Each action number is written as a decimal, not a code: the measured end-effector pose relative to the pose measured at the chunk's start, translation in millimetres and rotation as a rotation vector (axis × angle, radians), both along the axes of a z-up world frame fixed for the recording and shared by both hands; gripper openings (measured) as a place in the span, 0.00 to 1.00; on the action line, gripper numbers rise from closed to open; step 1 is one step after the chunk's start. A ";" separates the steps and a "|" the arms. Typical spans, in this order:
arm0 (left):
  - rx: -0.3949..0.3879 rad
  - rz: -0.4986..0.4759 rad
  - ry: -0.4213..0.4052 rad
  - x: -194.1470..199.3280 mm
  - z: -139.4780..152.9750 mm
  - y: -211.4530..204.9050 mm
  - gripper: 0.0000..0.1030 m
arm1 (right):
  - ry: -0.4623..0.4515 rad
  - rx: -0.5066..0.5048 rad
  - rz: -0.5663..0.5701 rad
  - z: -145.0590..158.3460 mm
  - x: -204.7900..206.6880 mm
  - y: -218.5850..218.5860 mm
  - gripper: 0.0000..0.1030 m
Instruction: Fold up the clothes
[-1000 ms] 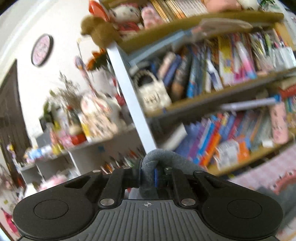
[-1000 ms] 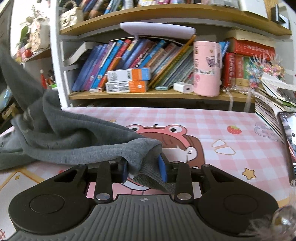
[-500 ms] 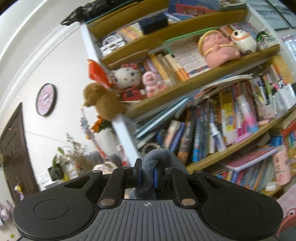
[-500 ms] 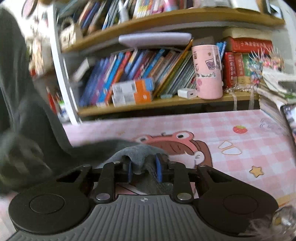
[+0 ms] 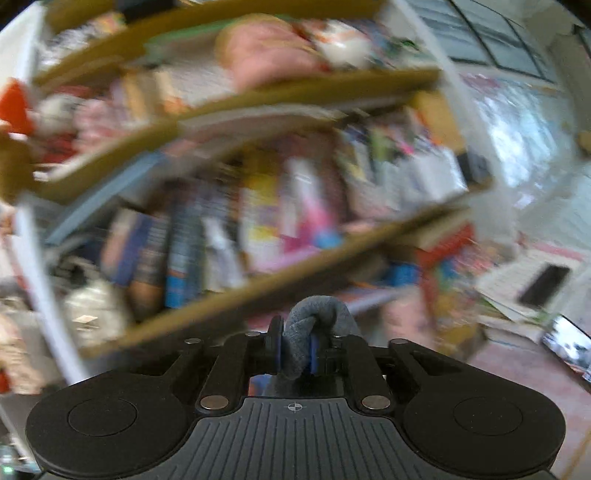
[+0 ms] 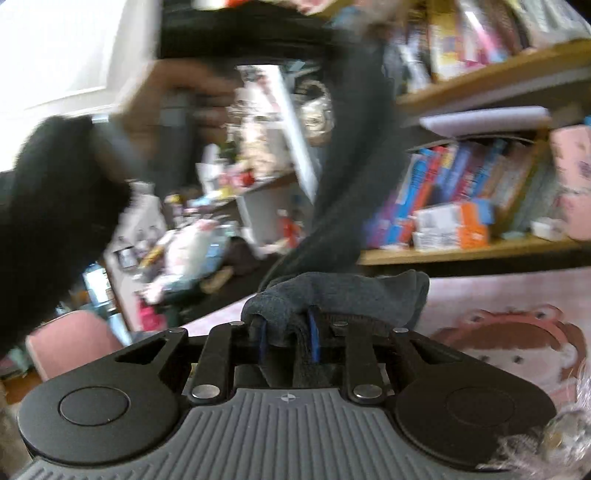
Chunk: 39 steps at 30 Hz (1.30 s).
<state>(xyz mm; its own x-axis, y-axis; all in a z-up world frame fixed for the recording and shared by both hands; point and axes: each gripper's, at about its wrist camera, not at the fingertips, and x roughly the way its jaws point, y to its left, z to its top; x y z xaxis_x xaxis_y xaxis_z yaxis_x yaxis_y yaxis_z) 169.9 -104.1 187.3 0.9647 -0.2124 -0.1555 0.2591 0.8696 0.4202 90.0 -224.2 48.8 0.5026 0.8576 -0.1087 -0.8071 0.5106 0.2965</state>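
My left gripper (image 5: 295,350) is shut on a bunched fold of the grey garment (image 5: 314,317) and is raised high, facing the blurred bookshelves. My right gripper (image 6: 288,336) is shut on another fold of the same grey garment (image 6: 340,291), just above the pink table. In the right wrist view the cloth (image 6: 354,147) stretches up from my right jaws to the other gripper (image 6: 236,33), held in a hand at the top left. Most of the garment is out of view.
Wooden bookshelves (image 6: 480,251) packed with books stand behind the table. The pink cartoon tablecloth (image 6: 517,332) lies at right. A pink cup (image 6: 572,177) stands on the low shelf. A pink chair (image 6: 74,339) is at lower left. A stack of papers (image 5: 517,295) lies at right.
Both grippers have lifted the garment off the table. The left gripper rose and swung right across the shelves. The right gripper turned left, and the cloth now hangs stretched between them.
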 end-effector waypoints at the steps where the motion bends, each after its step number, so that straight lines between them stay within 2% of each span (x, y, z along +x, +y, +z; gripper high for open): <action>1: 0.039 -0.019 0.034 3.7 -10.2 -10.3 0.30 | -0.001 0.001 0.018 0.3 -0.7 0.9 0.19; 2: 0.093 -0.025 0.072 7.7 -22.0 -20.6 0.38 | 0.015 -0.005 0.015 -0.5 1.5 1.1 0.19; 3: 0.149 -0.026 0.106 11.1 -34.4 -28.8 0.62 | 0.036 -0.014 0.003 -1.8 4.0 1.5 0.19; 4: 0.203 -0.025 0.138 13.8 -46.7 -35.5 0.82 | 0.057 -0.027 -0.013 -3.3 6.9 2.3 0.19; 5: 0.239 -0.029 0.160 13.8 -55.9 -37.1 0.85 | 0.074 -0.043 -0.032 -4.8 9.7 3.1 0.19; 8: 0.312 -0.046 0.207 9.0 -77.8 -32.9 0.85 | 0.090 -0.064 -0.069 -6.0 12.0 3.3 0.19; 11: 0.301 -0.034 0.226 -1.0 -80.6 -12.0 0.85 | 0.089 -0.072 -0.079 -5.3 10.8 2.8 0.19; 13: 0.280 -0.002 0.228 -8.3 -79.1 8.6 0.88 | 0.078 -0.084 -0.082 -5.9 8.3 4.3 0.19; 19: 0.200 0.166 0.321 -14.3 -89.6 84.5 0.90 | 0.077 -0.095 -0.092 -6.3 5.1 5.3 0.19; 24: 0.194 0.353 0.390 -16.1 -115.4 144.5 0.90 | 0.072 -0.110 -0.095 -5.3 4.6 7.7 0.19; 31: 0.040 0.438 0.502 -15.7 -141.1 196.2 0.90 | 0.077 -0.121 -0.108 -6.4 6.9 9.5 0.20; 35: -0.026 0.466 0.544 -8.4 -157.3 207.6 0.90 | 0.082 -0.126 -0.120 -7.2 7.6 8.0 0.20; 39: -0.141 0.471 0.587 -3.8 -168.0 217.7 0.89 | 0.084 -0.127 -0.139 -6.7 8.7 5.9 0.20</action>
<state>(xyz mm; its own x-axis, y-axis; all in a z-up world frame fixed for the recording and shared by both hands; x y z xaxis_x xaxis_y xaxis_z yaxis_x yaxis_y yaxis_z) 166.1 113.6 19.4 0.7257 0.1451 -0.6725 -0.0060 0.9788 0.2047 98.7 -218.3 42.1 0.5997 0.7575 -0.2581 -0.7016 0.6528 0.2857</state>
